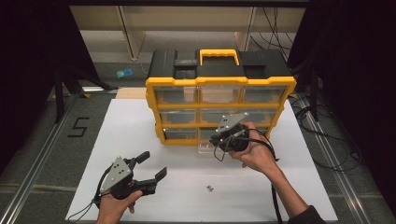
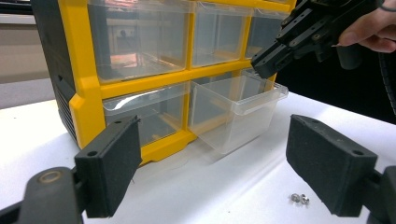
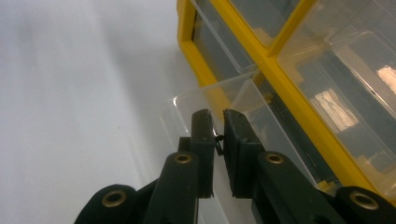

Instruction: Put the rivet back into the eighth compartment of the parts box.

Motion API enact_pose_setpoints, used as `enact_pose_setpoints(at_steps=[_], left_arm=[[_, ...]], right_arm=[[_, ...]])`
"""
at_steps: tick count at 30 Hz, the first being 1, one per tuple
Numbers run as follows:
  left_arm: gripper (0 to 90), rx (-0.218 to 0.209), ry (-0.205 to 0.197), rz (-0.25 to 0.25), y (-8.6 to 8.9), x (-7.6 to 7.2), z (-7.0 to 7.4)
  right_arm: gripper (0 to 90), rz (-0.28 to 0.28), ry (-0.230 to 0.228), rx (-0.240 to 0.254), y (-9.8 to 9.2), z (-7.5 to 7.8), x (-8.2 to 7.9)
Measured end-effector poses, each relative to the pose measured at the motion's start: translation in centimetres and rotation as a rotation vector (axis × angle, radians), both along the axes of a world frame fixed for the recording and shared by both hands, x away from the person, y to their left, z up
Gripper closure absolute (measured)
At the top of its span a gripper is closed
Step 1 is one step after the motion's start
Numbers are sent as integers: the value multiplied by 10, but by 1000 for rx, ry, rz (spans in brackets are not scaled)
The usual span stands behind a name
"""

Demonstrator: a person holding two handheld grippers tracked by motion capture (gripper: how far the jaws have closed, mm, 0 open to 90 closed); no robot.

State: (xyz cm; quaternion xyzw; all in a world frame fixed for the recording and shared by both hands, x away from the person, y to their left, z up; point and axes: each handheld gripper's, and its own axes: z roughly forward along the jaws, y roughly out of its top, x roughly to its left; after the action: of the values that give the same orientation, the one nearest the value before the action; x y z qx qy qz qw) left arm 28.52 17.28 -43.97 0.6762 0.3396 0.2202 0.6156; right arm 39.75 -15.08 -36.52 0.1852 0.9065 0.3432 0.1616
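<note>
A yellow and black organizer (image 1: 154, 100) with clear drawers stands on the white board (image 1: 130, 130). Its bottom middle drawer (image 1: 205, 148) (image 2: 233, 112) is pulled out and looks empty. My right gripper (image 1: 216, 140) (image 3: 218, 116) hangs over that drawer's rim (image 3: 180, 100), tips down, shut on a tiny dark part pinched between the pads. In the left gripper view it (image 2: 261, 63) sits just above the drawer's far corner. My left gripper (image 1: 153, 164) (image 2: 219, 172) rests low at the front left, open and holding nothing. Two small screws (image 1: 210, 188) (image 2: 300, 199) lie on the board near its right pad.
The organizer (image 2: 79, 70) (image 3: 280, 60) fills the back half of the board. A black cable (image 1: 275, 196) trails along the right forearm. Cables (image 1: 327, 154) lie on the floor to the right, and a blue object (image 1: 124, 73) lies behind the board.
</note>
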Motion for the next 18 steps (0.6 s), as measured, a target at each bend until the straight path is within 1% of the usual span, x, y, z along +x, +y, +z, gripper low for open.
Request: enact_pose_setpoints(at_steps=[4, 5, 6, 7, 11, 12, 13, 14, 15, 16, 17, 18], left_arm=[[181, 1, 0, 0, 0, 0, 0], [181, 1, 0, 0, 0, 0, 0], [181, 0, 0, 0, 0, 0, 0], [181, 0, 0, -1, 0, 0, 0], [181, 0, 0, 0, 0, 0, 0], [181, 0, 0, -1, 0, 0, 0], [181, 0, 0, -1, 0, 0, 0], [181, 1, 0, -1, 0, 0, 0], [181, 1, 0, 0, 0, 0, 0], [181, 0, 0, -1, 0, 0, 0], [181, 0, 0, -1, 0, 0, 0], [181, 0, 0, -2, 0, 0, 0]], right_arm=[[830, -3, 0, -8, -1, -2, 3], [830, -12, -7, -8, -1, -3, 5], [830, -10, 5, -12, -1, -3, 6], [830, -16, -3, -10, -1, -5, 7], [830, -24, 2, -12, -1, -7, 10], [830, -32, 24, -14, -1, -8, 11], [830, -32, 24, -14, -1, -8, 11], [829, -30, 3, -10, -2, -11, 14], [828, -37, 20, -4, -2, -11, 14], [827, -29, 1, -4, -3, -12, 16], [827, -29, 1, -4, -3, -12, 16], [807, -32, 16, 3, -3, -14, 16]])
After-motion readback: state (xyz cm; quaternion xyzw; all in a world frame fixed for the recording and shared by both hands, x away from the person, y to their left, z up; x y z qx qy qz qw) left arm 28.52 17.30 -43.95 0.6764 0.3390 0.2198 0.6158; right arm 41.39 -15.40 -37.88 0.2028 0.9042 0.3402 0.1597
